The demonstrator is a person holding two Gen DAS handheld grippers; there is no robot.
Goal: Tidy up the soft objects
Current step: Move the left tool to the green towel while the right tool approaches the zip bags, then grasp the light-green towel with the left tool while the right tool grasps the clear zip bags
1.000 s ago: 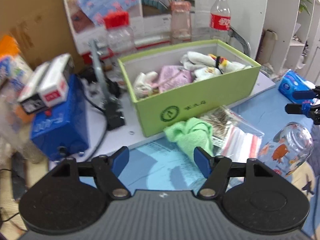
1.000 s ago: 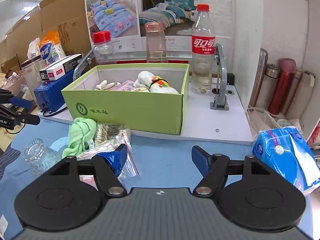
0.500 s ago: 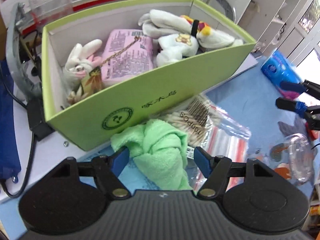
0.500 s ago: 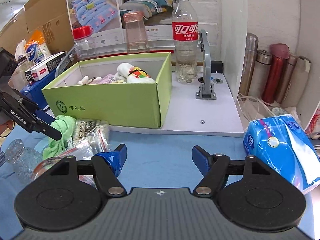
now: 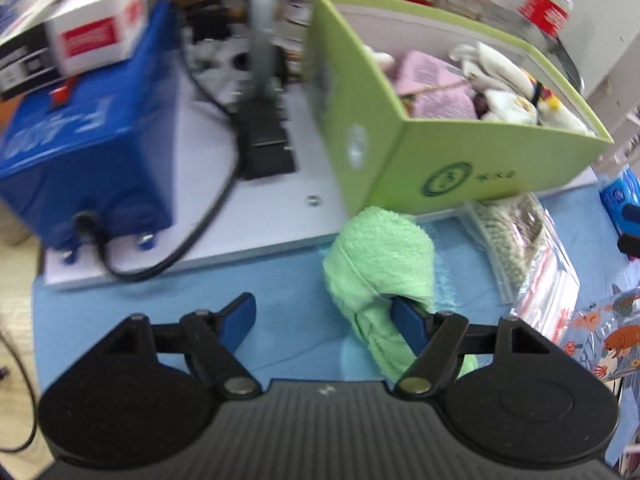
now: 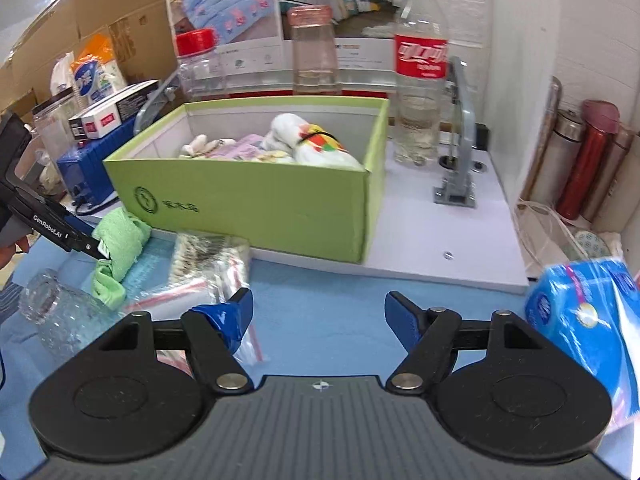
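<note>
Your left gripper (image 5: 323, 314) had its jaws spread wide, nothing clamped. The towel (image 5: 380, 264) lay on the blue counter (image 5: 288, 280) just ahead, off-centre: its right finger (image 5: 408, 318) touched or dug into the roll's near end, and the left finger (image 5: 240, 314) stood well clear over bare mat. The roll's long axis ran roughly fore-aft, away from the jaws toward the box (image 5: 480, 160), slightly angled. You'd likely need to shift right to straddle it before closing. Your right gripper (image 6: 319, 314) was also open and empty, with the towel (image 6: 120, 240) far to its left, so the left was nearer.
</note>
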